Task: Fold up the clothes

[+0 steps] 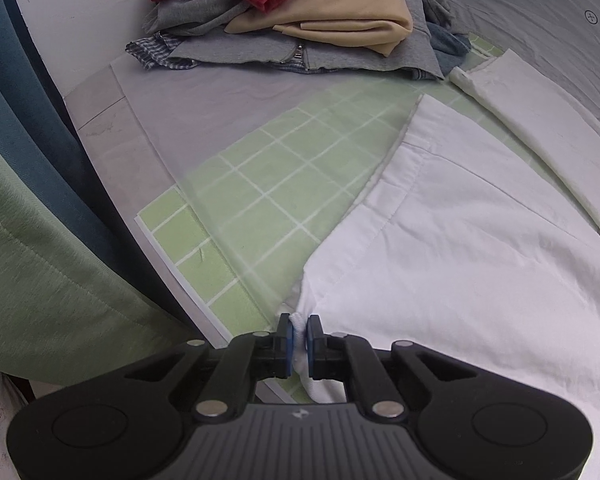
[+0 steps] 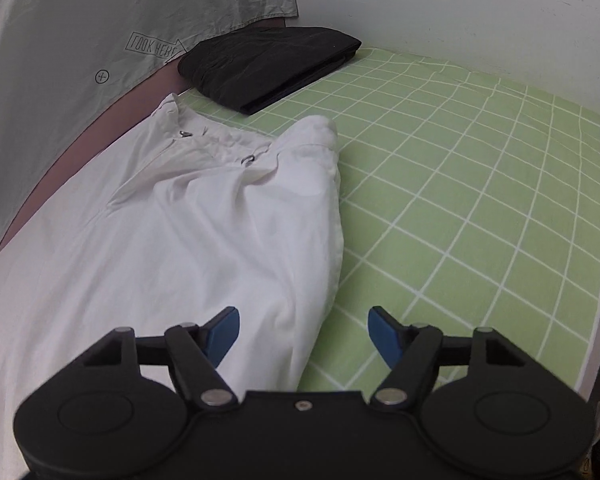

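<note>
White trousers [image 1: 460, 248] lie spread on a green checked sheet [image 1: 268, 184]. In the left wrist view one leg runs up to the right, and my left gripper [image 1: 299, 334] is shut on a bunched white edge of the trousers near the bed's side. In the right wrist view the trousers [image 2: 188, 216] lie flat with the waistband and its metal hooks at the far end. My right gripper [image 2: 304, 334] is open, its jaws wide apart, over the trousers' right edge near the camera, holding nothing.
A pile of clothes [image 1: 300, 20] in red, beige and grey sits at the far end in the left view. A folded black garment [image 2: 268, 64] lies beyond the waistband. A grey printed sheet [image 2: 80, 40] hangs at left. Green and blue curtains [image 1: 40, 220] hang beside the bed.
</note>
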{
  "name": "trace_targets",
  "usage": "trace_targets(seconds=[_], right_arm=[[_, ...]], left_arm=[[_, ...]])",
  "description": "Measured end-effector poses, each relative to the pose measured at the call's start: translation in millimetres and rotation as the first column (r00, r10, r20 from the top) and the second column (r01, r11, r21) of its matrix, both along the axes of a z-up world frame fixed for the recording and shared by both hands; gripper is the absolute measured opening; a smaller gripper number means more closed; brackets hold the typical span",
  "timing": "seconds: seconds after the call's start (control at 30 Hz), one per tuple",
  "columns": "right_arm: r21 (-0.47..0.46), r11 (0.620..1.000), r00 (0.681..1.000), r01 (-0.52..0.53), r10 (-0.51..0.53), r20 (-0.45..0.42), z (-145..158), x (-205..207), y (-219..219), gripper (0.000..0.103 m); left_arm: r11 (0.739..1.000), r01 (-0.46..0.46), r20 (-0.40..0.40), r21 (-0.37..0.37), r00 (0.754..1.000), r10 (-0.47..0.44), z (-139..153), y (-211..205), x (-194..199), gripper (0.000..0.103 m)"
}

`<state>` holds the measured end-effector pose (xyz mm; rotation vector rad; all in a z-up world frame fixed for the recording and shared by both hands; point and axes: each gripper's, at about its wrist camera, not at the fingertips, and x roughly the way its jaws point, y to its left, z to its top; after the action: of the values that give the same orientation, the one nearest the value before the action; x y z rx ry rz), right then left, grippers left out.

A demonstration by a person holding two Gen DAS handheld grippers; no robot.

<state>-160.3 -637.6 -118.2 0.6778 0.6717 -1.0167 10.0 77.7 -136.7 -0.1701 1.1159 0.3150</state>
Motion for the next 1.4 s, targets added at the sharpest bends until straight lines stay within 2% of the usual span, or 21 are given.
trace_targets(seconds=[0.03, 0.1, 0.13, 0.2, 0.23, 0.27, 0.33, 0.43, 0.5, 0.53, 0.57, 0.67, 0.73, 0.77, 0.83, 0.93, 1.0, 1.13, 1.27, 1.4], right_arm=[[0.0, 1.0, 1.0, -0.006, 0.006, 0.0, -1.0, 2.8, -8.8, 0.067], [0.037, 0.999, 0.999, -0.031, 0.03, 0.028, -4.3, 6.7, -23.0, 0.056], [0.046, 0.998, 0.998, -0.051, 0.049, 0.034, -5.5, 7.1, -25.8, 0.042], [0.065, 0.994, 0.995, -0.09, 0.087, 0.047, -7.8, 8.0, -31.4, 0.028], [0.068, 0.992, 0.993, -0.11, 0.106, 0.054, -7.8, 7.5, -33.2, 0.014], [0.058, 0.99, 0.99, -0.13, 0.127, 0.063, -4.6, 4.6, -32.2, 0.008], [0.042, 0.99, 0.986, -0.137, 0.132, 0.101, 6.8, -5.3, -33.1, 0.006], [0.013, 0.997, 0.969, -0.08, 0.075, 0.237, 48.6, -36.7, -35.0, 0.006], [-0.037, 0.997, 0.958, -0.07, 0.078, 0.277, 77.4, -51.1, -22.8, 0.006], [-0.06, 0.996, 0.955, -0.064, 0.079, 0.287, 89.4, -57.2, -16.5, 0.006], [-0.068, 0.996, 0.961, -0.06, 0.076, 0.266, 91.0, -60.5, -11.4, 0.006], [-0.028, 0.999, 0.988, -0.038, 0.041, 0.148, 63.6, -71.1, -9.5, 0.006], [0.058, 0.998, 0.987, 0.021, -0.03, 0.157, 46.9, -82.7, -10.5, 0.006], [0.044, 0.999, 0.984, 0.021, -0.028, 0.179, 53.8, -85.2, -5.7, 0.006], [-0.006, 1.0, 0.982, -0.001, 0.003, 0.188, 69.4, -85.0, 4.0, 0.006], [-0.058, 0.997, 0.993, -0.06, 0.065, 0.095, 71.7, -69.2, 7.3, 0.006], [-0.033, 0.998, 0.999, -0.046, 0.046, 0.026, 55.6, -62.5, 3.1, 0.006], [-0.005, 1.0, 0.997, 0.004, -0.004, 0.08, 54.5, -67.4, 4.8, 0.006], [0.035, 0.998, 0.98, 0.058, -0.064, 0.187, 65.1, -68.2, -4.2, 0.006], [0.015, 0.998, 0.958, 0.054, -0.056, 0.28, 84.7, -45.5, -13.4, 0.006]], left_arm=[[1.0, -0.004, -0.002, 0.007, 1.0, 0.004, 0.4, -1.5, 0.4, 0.008], [1.0, -0.009, -0.008, 0.02, 1.0, 0.009, 0.1, -4.1, 1.3, 0.008], [1.0, -0.015, -0.012, 0.024, 1.0, 0.015, -0.2, -5.2, 1.7, 0.008], [0.999, -0.027, -0.015, 0.023, 1.0, 0.027, 1.0, -6.0, 3.2, 0.008], [0.999, -0.033, -0.016, 0.022, 0.999, 0.033, 2.0, -6.2, 4.0, 0.007], [0.999, -0.037, -0.012, 0.021, 0.999, 0.037, 4.5, -5.8, 5.4, 0.007], [0.999, -0.045, 0.016, -0.014, 0.999, 0.045, 19.1, -2.0, 9.3, 0.007], [0.994, -0.041, 0.119, -0.099, 0.991, 0.052, 59.3, 0.6, 7.2, 0.007], [0.994, -0.055, 0.171, -0.097, 0.983, 0.071, 83.1, -3.3, -1.2, 0.007], [0.994, -0.069, 0.172, -0.085, 0.982, 0.083, 85.5, -4.1, -6.0, 0.007], [0.992, -0.092, 0.156, -0.085, 0.982, 0.104, 81.3, -2.0, -10.3, 0.007], [0.977, -0.181, 0.083, -0.116, 0.978, 0.191, 59.2, 10.8, -22.7, 0.007], [0.966, -0.216, 0.055, -0.141, 0.973, 0.226, 52.1, 17.3, -29.8, 0.007], [0.967, -0.201, 0.075, -0.156, 0.974, 0.214, 59.8, 16.8, -30.8, 0.007], [0.975, -0.18, 0.095, -0.13, 0.977, 0.193, 63.7, 10.8, -24.6, 0.007], [0.983, -0.166, 0.099, -0.078, 0.98, 0.174, 59.6, 1.8, -12.0, 0.007], [0.978, -0.189, 0.079, -0.09, 0.977, 0.196, 51.1, -0.7, -6.4, 0.007], [0.98, -0.174, 0.097, -0.101, 0.978, 0.184, 57.9, -9.5, 6.3, 0.007], [0.964, -0.215, 0.136, -0.159, 0.962, 0.237, 81.1, -15.5, 28.0, 0.007], [0.973, -0.167, 0.216, -0.161, 0.956, 0.2, 102.9, -49.1, 93.3, 0.007]])
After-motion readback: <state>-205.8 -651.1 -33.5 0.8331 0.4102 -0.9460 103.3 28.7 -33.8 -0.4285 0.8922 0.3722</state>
